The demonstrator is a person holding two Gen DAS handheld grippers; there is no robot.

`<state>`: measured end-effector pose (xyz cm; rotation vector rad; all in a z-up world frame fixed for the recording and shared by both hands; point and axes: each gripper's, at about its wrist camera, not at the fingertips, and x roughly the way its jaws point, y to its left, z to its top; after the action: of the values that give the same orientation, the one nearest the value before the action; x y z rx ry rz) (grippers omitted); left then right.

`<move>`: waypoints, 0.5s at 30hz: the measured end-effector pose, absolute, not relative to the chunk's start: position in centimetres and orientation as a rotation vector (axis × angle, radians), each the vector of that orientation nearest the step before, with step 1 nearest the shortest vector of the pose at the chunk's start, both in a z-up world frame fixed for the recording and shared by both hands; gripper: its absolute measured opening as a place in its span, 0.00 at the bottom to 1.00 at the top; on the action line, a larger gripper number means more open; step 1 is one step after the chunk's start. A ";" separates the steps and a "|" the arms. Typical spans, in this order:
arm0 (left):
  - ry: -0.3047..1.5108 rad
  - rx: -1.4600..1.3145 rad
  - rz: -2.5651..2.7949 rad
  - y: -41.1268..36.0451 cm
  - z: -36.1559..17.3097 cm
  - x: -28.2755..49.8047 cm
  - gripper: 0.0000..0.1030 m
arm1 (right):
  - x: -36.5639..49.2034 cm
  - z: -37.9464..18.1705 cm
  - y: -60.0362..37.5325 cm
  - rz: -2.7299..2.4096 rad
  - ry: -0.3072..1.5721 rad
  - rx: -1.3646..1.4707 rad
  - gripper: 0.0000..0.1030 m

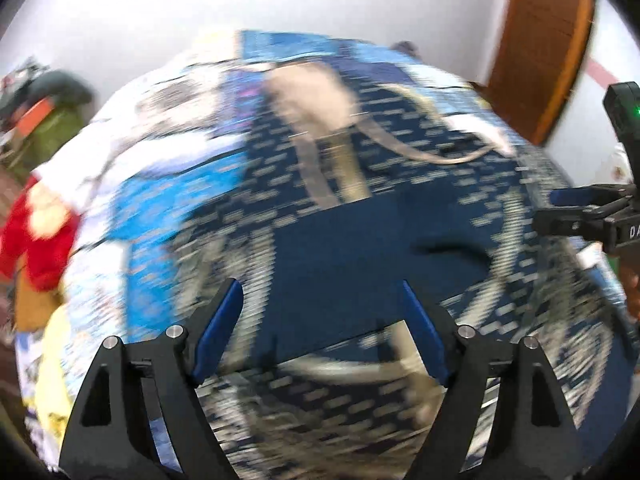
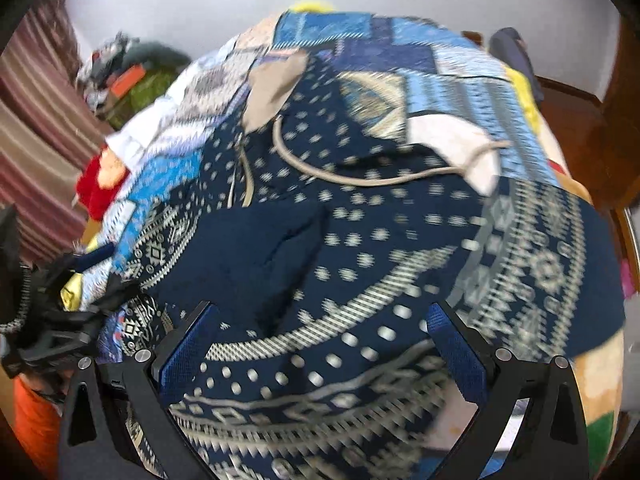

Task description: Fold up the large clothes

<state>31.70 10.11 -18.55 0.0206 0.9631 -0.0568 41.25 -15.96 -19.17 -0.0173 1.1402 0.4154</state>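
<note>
This is a room in a home, most probably a bedroom. A large soft surface, which seems to be a bed, is covered with a patchwork bedspread [image 2: 452,68] in blue and white squares, and a navy patterned garment [image 2: 360,264] lies spread over it. Behind it there is a plain white wall [image 1: 320,4]. On one side stands a brown wooden door [image 1: 540,48]. On the other side hangs a striped curtain [image 2: 36,128] in red and beige. Beside the bed lies a heap of other clothes and household things [image 2: 124,76], though blur hides their details. A red soft item [image 1: 36,236] rests at the bed's edge.
</note>
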 end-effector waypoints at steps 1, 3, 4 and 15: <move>0.975 0.009 -0.020 11.8 -19.0 31.2 0.77 | 41.6 -19.8 -14.9 0.424 1.154 -0.041 1.00; 1.003 -0.027 0.039 14.8 -19.9 30.2 0.77 | 42.0 -20.9 -12.8 0.434 1.171 -0.092 1.00; 1.022 -0.053 0.070 16.5 -20.7 29.6 0.77 | 42.3 -21.5 -11.7 0.445 1.176 -0.123 1.00; 1.137 -0.130 0.115 20.7 -27.8 27.2 0.77 | 44.1 -26.5 -4.0 0.451 1.150 -0.449 0.68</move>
<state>27.21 20.68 -27.80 -0.1304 1.1366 0.1151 44.10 -3.97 -26.54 -0.4488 1.1496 0.4506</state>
